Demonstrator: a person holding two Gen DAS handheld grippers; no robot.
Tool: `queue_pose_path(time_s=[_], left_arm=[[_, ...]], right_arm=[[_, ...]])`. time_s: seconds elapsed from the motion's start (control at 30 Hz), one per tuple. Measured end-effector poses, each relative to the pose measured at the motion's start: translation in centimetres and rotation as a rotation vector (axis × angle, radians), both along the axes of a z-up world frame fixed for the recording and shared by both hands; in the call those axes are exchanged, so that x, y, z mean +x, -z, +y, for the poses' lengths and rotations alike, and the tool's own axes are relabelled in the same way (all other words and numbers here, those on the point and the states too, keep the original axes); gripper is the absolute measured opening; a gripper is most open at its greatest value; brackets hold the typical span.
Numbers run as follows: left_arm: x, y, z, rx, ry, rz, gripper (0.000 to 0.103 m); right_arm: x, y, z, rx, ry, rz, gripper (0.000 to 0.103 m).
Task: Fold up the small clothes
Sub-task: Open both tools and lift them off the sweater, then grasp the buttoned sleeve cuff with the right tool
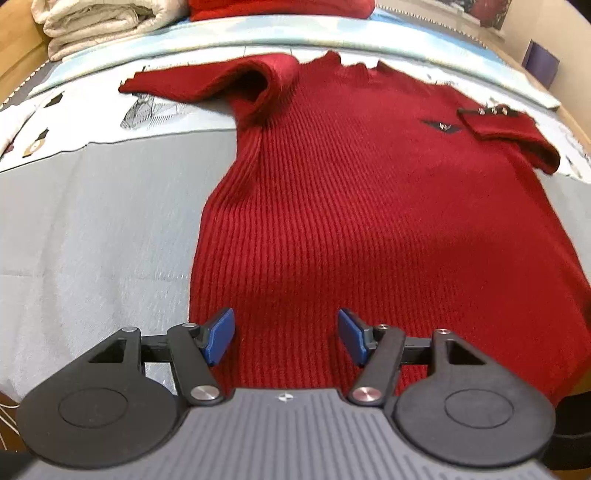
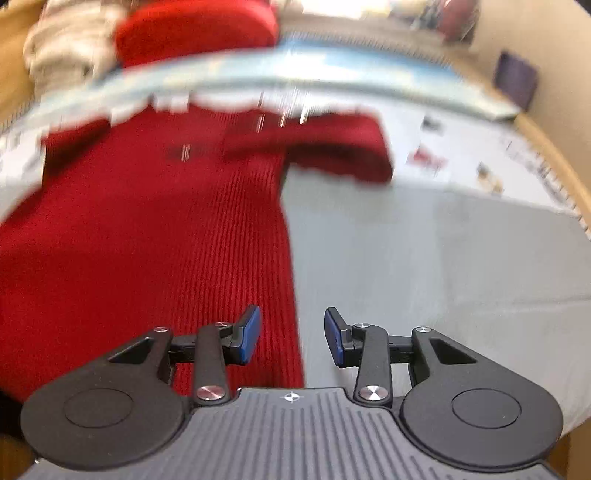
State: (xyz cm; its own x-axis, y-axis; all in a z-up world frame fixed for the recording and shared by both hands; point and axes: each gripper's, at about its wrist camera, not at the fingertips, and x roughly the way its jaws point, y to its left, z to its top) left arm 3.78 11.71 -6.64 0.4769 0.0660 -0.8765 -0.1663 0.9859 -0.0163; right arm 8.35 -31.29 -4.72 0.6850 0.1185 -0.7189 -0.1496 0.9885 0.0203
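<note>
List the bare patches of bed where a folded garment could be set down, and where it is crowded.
Free: grey sheet left of the sweater, and grey sheet right of it. Crowded: the bed's far end, with a folded blanket and red cushion.

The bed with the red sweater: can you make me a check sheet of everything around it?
Surface: bed, grey cover with a printed sheet further back.
Job's things: red sweater lying flat, neck away from the cameras; one sleeve stretched out, the other sleeve folded in over the chest.
Clutter: folded white blanket and a red bundle at the far end.
Grippers: left tool open over the hem, holding nothing; right tool open over the sweater's side edge, holding nothing.
Cables: thin light strands at the left view's bottom left edge; cannot tell what they are.
Surroundings: wooden bed frame, pale wall, a purple thing.
</note>
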Motion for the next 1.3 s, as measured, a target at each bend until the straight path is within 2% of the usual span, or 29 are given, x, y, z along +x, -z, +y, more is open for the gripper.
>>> queue_pose_path(time_s=[0.1,0.37,0.5,0.57,0.7,0.77,0.87,0.93,1.1,1.2,1.3], left_arm=[[1.1,-0.6,-0.3,-0.012,-0.014,-0.039,0.068],[1.5,-3.9,-1.5,-0.02,-0.018,-0.137,0.072],[1.0,-6.5,-2.6,0.047,0.022,-0.215,0.081],[0.7,-8.0,-2.8,0.05,0.05,-0.245,0.084],[-0.2,-11.9,-3.6,0.147,0.095,-0.303,0.085],[-0.3,-13.9,-4.1,0.171,0.099,-0.333,0.087],[0.5,-16.3,-5.2,0.216,0.109,-0.371,0.095],[1.6,-17.2,-6.2,0.229,0.125,-0.378,0.097],[5.2,-17.6,-8.7,0.184,0.188,-0.358,0.097],[7.8,-17.5,-9.8,0.087,0.239,-0.331,0.097],[10.5,-17.0,-10.9,0.063,0.284,-0.32,0.096]], right_arm=[[0.1,-1.4,-0.5,0.02,0.038,-0.085,0.04],[1.4,-3.1,0.6,0.019,0.042,-0.121,0.041],[2.1,-4.4,1.2,0.065,0.044,-0.155,0.041],[2.3,-5.1,1.1,0.081,0.057,-0.159,0.041],[2.5,-5.4,1.0,0.097,0.075,-0.144,0.04],[2.3,-5.7,0.9,0.111,0.074,-0.147,0.04],[1.7,-6.4,0.5,0.125,0.066,-0.177,0.04],[1.5,-6.7,-0.1,0.14,0.078,-0.185,0.04],[1.8,-7.0,-1.9,0.189,0.139,-0.171,0.04],[2.3,-7.1,-2.6,0.235,0.168,-0.168,0.034],[2.8,-7.4,-2.5,0.249,0.172,-0.178,0.026]])
